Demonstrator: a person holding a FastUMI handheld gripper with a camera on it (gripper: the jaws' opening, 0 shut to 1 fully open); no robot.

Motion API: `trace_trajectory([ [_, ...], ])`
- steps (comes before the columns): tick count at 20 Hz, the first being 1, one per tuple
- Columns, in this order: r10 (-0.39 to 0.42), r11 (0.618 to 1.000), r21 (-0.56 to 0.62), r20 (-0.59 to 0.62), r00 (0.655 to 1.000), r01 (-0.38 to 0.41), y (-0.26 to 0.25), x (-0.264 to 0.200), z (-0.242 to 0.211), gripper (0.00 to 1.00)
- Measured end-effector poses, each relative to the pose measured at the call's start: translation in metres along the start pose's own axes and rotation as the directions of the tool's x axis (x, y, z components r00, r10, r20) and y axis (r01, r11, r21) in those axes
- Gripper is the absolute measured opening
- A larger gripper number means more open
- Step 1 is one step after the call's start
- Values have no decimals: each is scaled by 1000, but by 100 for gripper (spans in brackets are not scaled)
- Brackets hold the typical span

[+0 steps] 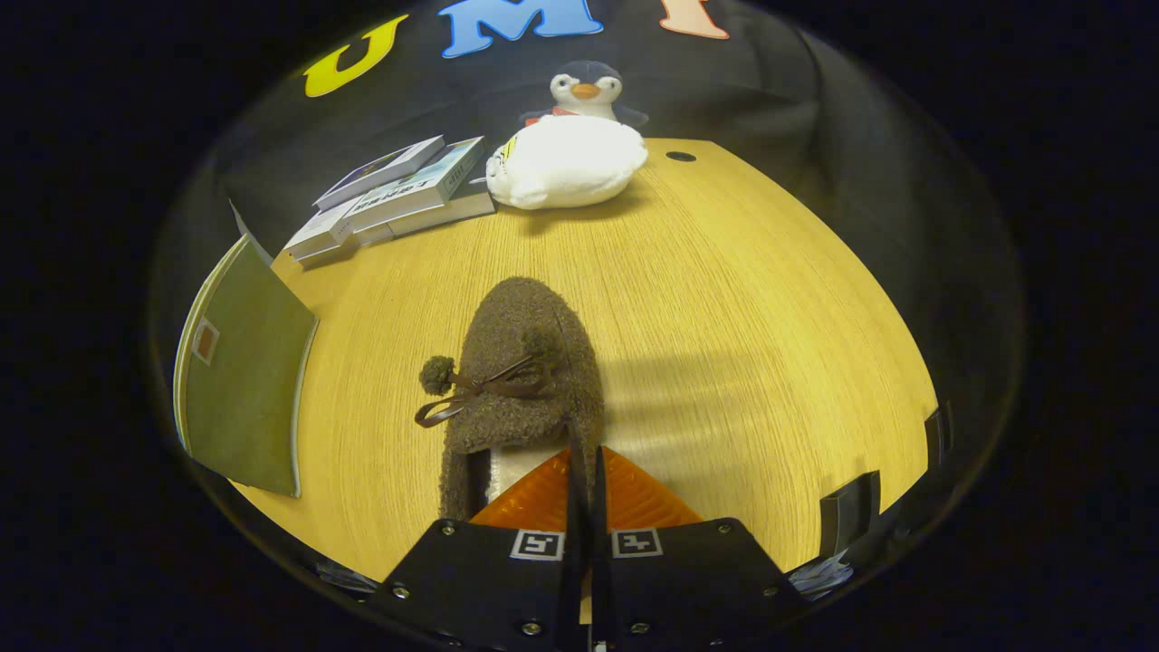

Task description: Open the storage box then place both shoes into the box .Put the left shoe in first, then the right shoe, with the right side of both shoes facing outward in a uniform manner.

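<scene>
The gripper (584, 471) is pinched tight on the right rim of the fuzzy brown shoe (525, 362), toe pointing away, with loads of bare table (742, 299) to the right, a green folder (244, 380) hanging off the left edge, then books (398, 190) and a plush penguin (570, 149) at the far edge.

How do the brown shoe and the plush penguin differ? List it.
1. Colour: the brown shoe is dark brown and fuzzy with a bow and pompom; the plush penguin is mostly white with a dark head and orange beak.
2. Place: the shoe sits at the fingers, which are closed together over its rim; the penguin rests far beyond, beside the stacked books.
Both are soft and lie on the wooden table.
</scene>
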State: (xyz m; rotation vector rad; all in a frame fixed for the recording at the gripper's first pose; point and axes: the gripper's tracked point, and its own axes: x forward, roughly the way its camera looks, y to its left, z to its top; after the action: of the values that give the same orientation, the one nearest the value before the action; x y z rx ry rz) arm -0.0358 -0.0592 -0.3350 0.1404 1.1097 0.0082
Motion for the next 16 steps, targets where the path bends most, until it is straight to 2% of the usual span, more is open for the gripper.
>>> trace_trajectory([
  [2, 3, 998, 70, -7, 1000, -3, 1, -4, 2, 0],
  [7, 58, 988, 142, 2, 998, -58, 21, -27, 10, 0],
  [16, 159, 976, 138, 73, 985, -168, 104, -85, 42, 0],
])
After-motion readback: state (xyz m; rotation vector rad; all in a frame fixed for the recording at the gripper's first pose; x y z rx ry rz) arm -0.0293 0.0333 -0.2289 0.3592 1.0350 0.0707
